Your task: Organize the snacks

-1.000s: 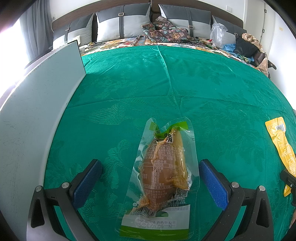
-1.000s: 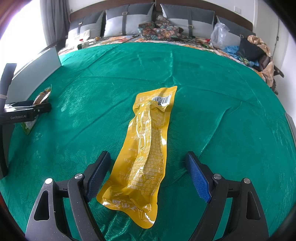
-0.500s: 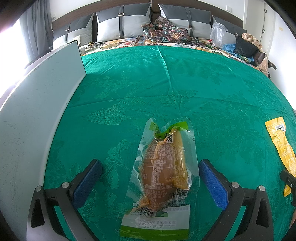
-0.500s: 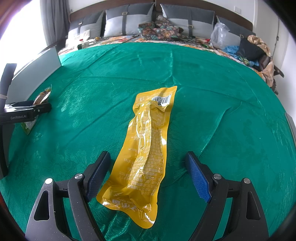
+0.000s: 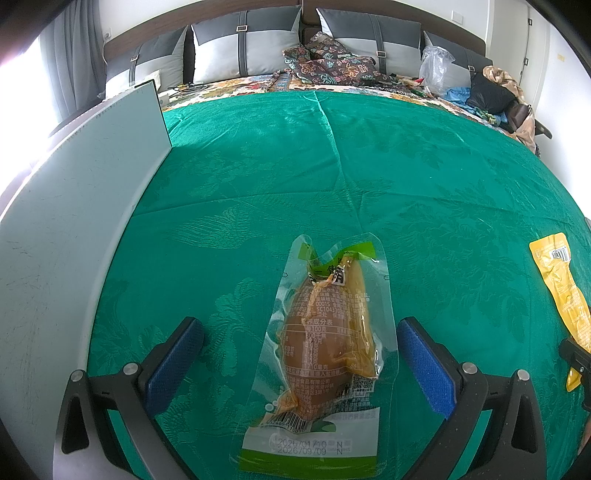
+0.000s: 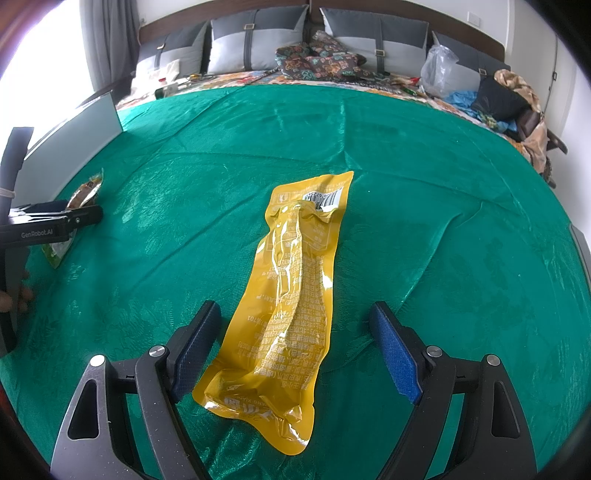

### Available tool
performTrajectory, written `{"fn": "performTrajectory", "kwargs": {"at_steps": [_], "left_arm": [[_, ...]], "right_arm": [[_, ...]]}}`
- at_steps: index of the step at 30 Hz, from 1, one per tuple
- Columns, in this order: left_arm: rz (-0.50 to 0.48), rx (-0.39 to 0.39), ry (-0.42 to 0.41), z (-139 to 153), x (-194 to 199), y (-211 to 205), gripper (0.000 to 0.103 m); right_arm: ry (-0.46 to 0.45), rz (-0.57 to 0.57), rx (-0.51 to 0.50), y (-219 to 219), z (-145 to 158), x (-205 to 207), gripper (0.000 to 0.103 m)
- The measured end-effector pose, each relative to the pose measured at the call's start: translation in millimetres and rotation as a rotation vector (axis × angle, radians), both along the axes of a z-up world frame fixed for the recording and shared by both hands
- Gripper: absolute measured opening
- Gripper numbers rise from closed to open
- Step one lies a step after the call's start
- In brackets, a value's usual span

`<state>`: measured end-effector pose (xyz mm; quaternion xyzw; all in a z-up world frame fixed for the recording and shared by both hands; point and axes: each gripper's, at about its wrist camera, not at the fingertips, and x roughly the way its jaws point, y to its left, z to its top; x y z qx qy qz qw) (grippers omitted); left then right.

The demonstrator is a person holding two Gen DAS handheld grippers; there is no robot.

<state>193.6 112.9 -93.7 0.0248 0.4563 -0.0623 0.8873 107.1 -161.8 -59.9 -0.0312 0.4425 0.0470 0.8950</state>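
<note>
Left wrist: clear pouch [image 5: 327,343] between gripper [image 5: 301,354]

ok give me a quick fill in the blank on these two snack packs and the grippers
1. The left hand-held gripper straddles the clear snack pack with its jaws ____.
2. The pouch between the right hand-held gripper fingers is ____ in colour.
3. Both packs lie on a ____ bedspread.

Missing: open; yellow; green

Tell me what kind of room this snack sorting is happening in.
Most likely a bedroom: the green cloth covers a bed, with grey pillows against a dark headboard and clothes and bags piled at one side.
</note>
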Motion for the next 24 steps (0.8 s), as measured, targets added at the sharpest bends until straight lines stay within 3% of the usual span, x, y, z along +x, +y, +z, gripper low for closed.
{"fn": "performTrajectory", "kwargs": {"at_steps": [4,12,14,16,17,18,24], "left_arm": [[0.015,0.001,0.009,-1.2,1.8,-2.5,0.103],[-0.022,0.046,0.321,4.6,18.3,-13.8,0.103],[-0.038,0.05,0.322,5.9,17.3,-15.5,0.1],[-0.045,0.045,0.283,10.8,12.6,-16.5,0.085],[-0.05,0.038,0.259,14.9,10.0,-16.4,0.065],[-0.059,0.028,0.245,18.6,7.9,-16.3,0.06],[-0.042,-0.083,0.221,29.9,-9.4,7.9,0.054]], "right_arm": [[0.0,0.0,0.001,0.4,0.3,0.9,0.085],[0.0,0.0,0.0,0.4,0.0,0.4,0.086],[0.0,0.0,-0.001,1.3,-0.1,-1.9,0.086],[0.003,0.002,0.0,1.4,-0.2,-1.6,0.086],[0.019,0.006,-0.002,3.0,0.0,1.4,0.087],[0.051,0.012,-0.003,4.3,0.8,4.3,0.087],[0.331,0.022,0.026,8.8,8.6,52.6,0.086]]}}
